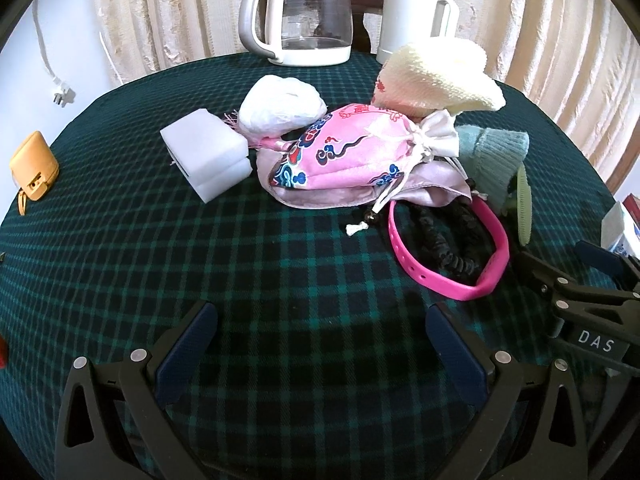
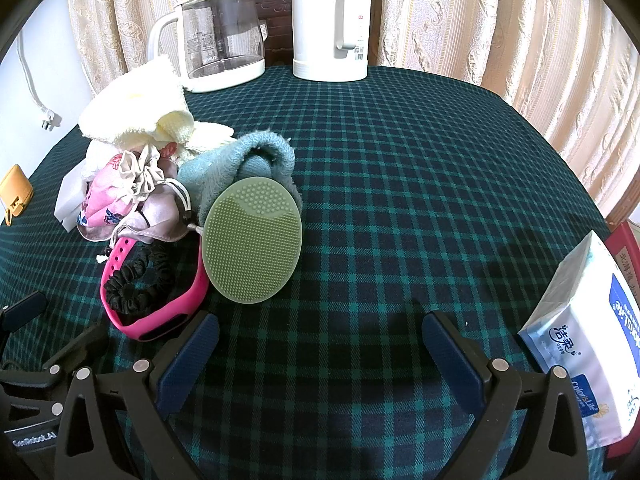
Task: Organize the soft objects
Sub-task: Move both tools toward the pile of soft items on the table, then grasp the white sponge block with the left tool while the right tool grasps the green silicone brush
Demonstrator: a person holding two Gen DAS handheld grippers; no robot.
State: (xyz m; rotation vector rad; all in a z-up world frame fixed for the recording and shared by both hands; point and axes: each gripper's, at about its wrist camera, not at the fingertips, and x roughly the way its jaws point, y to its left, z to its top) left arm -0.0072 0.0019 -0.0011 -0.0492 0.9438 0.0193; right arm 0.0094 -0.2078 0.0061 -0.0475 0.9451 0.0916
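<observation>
Soft items sit heaped together toward the far-left part of the tabletop (image 2: 400,152), likely gathered for sorting: 1 cream cloth (image 1: 444,76), 1 teal cloth (image 1: 496,152), 1 pink pouch (image 1: 344,148), 1 white bundle (image 1: 280,106), 1 foam block (image 1: 206,158), 1 pink band (image 2: 156,296), 1 scrunchie (image 2: 132,288), 1 green scrubber (image 2: 252,240) leaning on the teal cloth. Left gripper (image 1: 320,344) and right gripper (image 2: 320,352) hover near the front edge, fingers apart, holding nothing, so probably about to pick. 2 kettles (image 2: 220,36) stand at the back edge; 1 tissue pack (image 2: 592,360) lies at the right edge.

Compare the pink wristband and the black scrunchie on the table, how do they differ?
The pink wristband is a smooth, flat strap; the black scrunchie is ruffled and puckered. The wristband forms the larger loop, and the scrunchie lies mostly inside it. Both are closed loops resting on the plaid tablecloth, untouched by either gripper.
</observation>
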